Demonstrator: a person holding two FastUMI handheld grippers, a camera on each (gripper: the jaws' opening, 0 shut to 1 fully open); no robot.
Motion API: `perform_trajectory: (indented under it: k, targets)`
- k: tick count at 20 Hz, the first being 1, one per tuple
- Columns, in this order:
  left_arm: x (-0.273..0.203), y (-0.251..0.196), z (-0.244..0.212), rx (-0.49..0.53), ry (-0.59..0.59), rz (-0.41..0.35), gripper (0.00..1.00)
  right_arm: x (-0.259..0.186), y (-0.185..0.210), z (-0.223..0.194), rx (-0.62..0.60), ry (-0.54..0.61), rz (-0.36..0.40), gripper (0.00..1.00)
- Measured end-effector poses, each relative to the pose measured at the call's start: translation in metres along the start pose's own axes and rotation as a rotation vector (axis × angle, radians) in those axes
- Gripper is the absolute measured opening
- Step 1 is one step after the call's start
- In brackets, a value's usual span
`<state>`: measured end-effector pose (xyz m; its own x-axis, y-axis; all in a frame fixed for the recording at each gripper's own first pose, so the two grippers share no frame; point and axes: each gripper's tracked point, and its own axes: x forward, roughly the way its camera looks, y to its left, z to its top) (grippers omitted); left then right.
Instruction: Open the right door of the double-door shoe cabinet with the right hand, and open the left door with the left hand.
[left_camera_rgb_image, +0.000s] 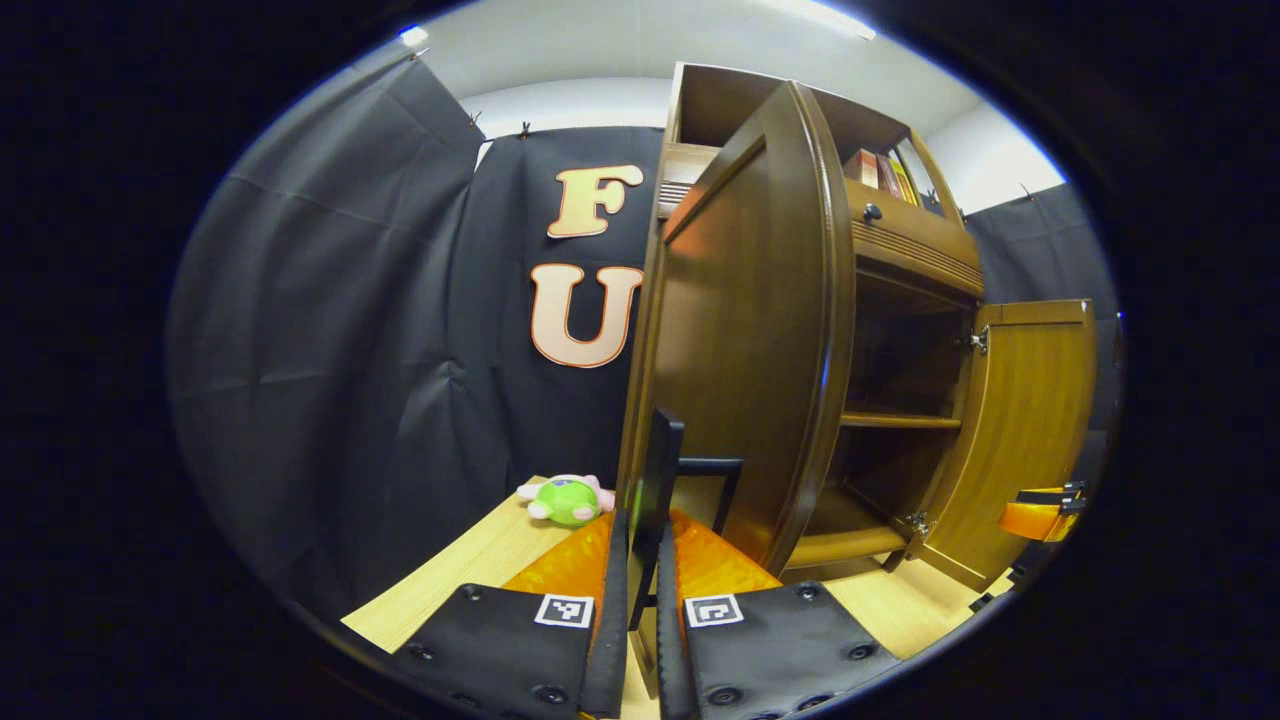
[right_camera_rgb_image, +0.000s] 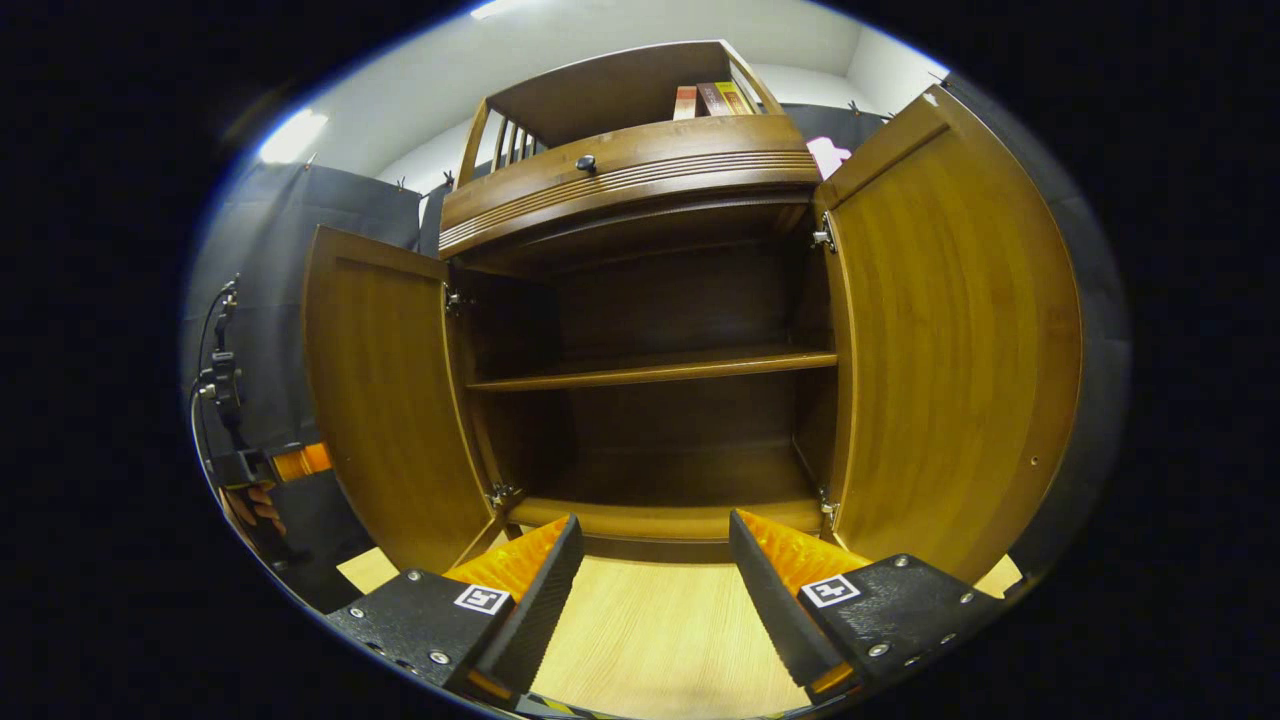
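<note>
Both doors stood open: left tongs (left_camera_rgb_image: 642, 560) nearly closed on the left door's (left_camera_rgb_image: 740, 330) handle (left_camera_rgb_image: 655, 480), right tongs (right_camera_rgb_image: 655, 580) agape, empty; next, letting go

text: none legible | book spines (right_camera_rgb_image: 712, 98) perhaps printed, too blurred

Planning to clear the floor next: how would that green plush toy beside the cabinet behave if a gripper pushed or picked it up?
The green plush toy looks soft and rounded, so it would probably squash between the fingers rather than resist. It seems light for its size and would likely slide or tumble across the wooden floor when pushed. Breakage seems unlikely.
</note>
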<state>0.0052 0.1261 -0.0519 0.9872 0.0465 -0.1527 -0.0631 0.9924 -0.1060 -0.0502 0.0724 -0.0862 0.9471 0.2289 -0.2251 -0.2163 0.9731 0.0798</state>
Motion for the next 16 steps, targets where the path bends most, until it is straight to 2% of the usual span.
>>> perform_trajectory:
  k: [1,6,7,11,14,16]
  targets:
    - [0.000,0.005,0.000,0.010,0.000,-0.018,0.21,0.003,0.002,-0.002,-0.008,0.001,-0.005,0.91]
    - [0.002,0.025,0.005,0.063,-0.005,-0.120,0.18,0.011,0.016,-0.003,0.010,-0.019,-0.024,0.91]
    - [0.002,0.031,0.004,0.063,-0.003,-0.139,0.21,0.013,0.017,-0.003,0.008,-0.019,-0.026,0.91]
    - [0.003,0.052,0.005,0.052,0.012,-0.136,0.17,0.018,0.027,-0.007,-0.002,-0.009,-0.019,0.91]
    - [-0.003,0.053,0.005,0.145,0.004,-0.146,0.17,0.022,0.029,-0.008,-0.011,-0.012,-0.004,0.91]
    - [-0.009,0.068,0.009,0.152,0.002,-0.116,0.16,0.024,0.029,-0.007,-0.011,-0.009,0.013,0.91]
